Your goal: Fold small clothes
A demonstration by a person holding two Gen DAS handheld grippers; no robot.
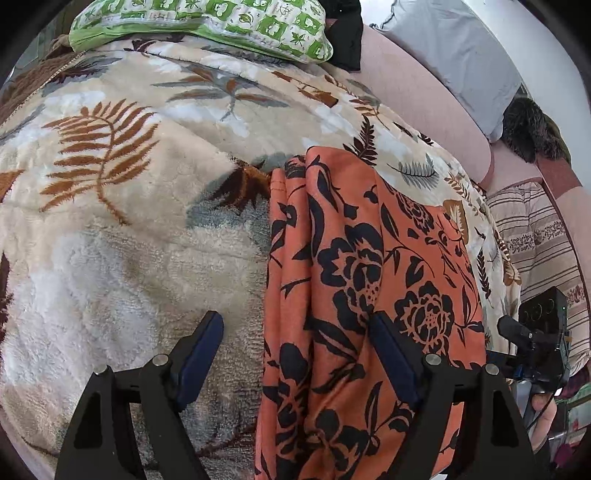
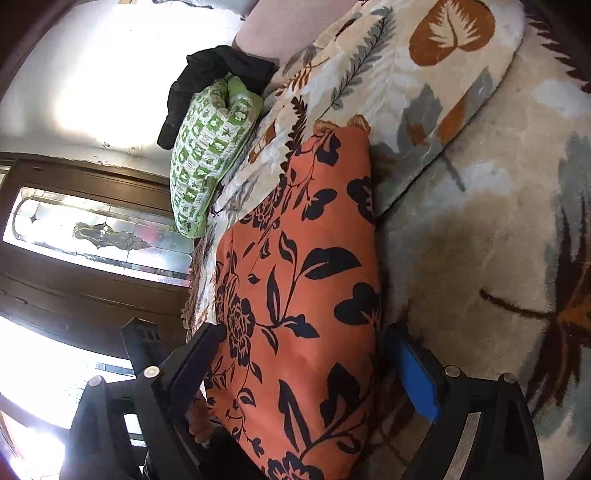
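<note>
An orange garment [image 1: 369,266] with a black flower print lies lengthwise on a beige leaf-patterned fleece blanket [image 1: 129,240]. My left gripper [image 1: 297,326] hangs open just above it. Its left finger is over bare blanket, its right finger over the cloth, and the garment's left edge lies between them. In the right wrist view the same garment [image 2: 306,280] stretches away between the wide-open fingers of my right gripper [image 2: 304,339]. Neither pad presses on it. The right gripper's body [image 1: 535,332] shows at the far right of the left wrist view, beside the garment.
A green-and-white patterned pillow [image 1: 207,22] and a black cloth [image 1: 343,33] lie at the blanket's far end. A grey pillow [image 1: 454,55] rests on the pink couch back [image 1: 424,103]. Striped bedding [image 1: 535,236] lies to the right. A dark wooden door with a glass panel [image 2: 92,229] stands beyond.
</note>
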